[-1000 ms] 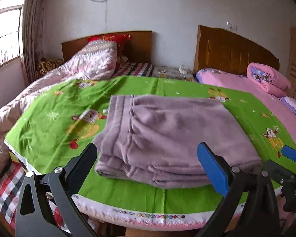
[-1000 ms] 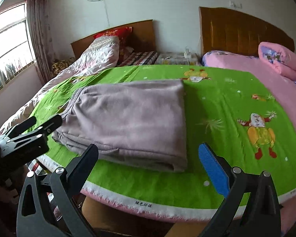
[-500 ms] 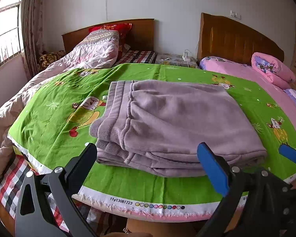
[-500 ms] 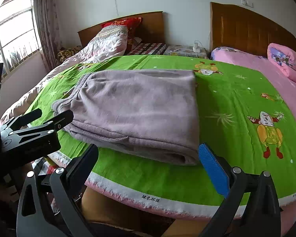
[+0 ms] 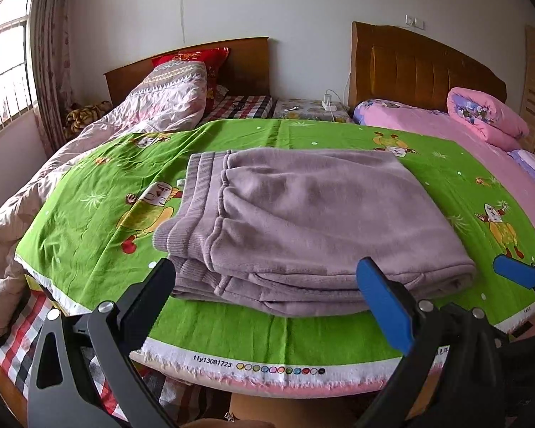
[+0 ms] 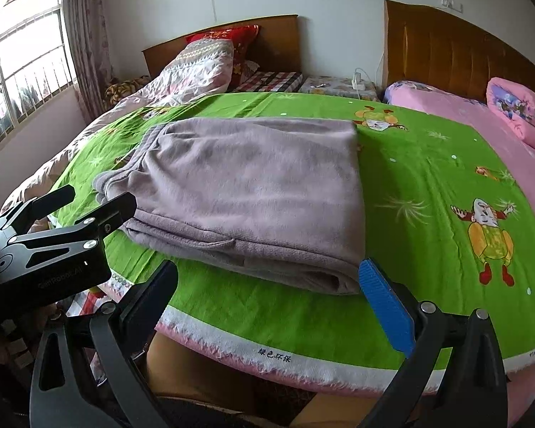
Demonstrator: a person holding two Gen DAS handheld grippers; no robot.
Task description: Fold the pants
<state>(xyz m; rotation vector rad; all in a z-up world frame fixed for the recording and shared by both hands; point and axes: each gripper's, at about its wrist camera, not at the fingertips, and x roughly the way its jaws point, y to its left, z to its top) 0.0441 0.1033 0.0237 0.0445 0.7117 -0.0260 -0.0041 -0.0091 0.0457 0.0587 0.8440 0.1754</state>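
Pants in soft mauve fleece [image 5: 314, 221] lie folded into a thick rectangular stack on the bright green cartoon-print sheet [image 5: 89, 235], near the sheet's front edge, with the ribbed waistband turned toward your left side and the folded edge on the right. No container shows in either view; the sheet on the bed carries only the pants. Your left tongs [image 5: 267, 299] stand wide apart, black finger on one side and blue-padded finger on the other, holding nothing and set just short of the stack's front edge. Your right tongs [image 6: 267, 296] are spread just as wide and likewise hold nothing, off the stack's near right corner. From the right wrist view you can see the left tool's black body [image 6: 53, 235] beside the waistband end, apart from the cloth. Behind the sheet lie a pale pink crumpled quilt [image 5: 153, 107] with a red pillow [image 5: 196, 59] on the far left bed, and a rolled pink blanket [image 5: 485, 117] by the brown wooden headboard [image 5: 421, 67] on the right. Compared with a second ago, you have drawn both tools back and a little upward: more of the sheet's white printed selvedge [image 5: 253, 365] now shows below the pants, and the stack sits farther from the fingers. The pants themselves keep the same folded shape and place, and both tongs are as open as before.
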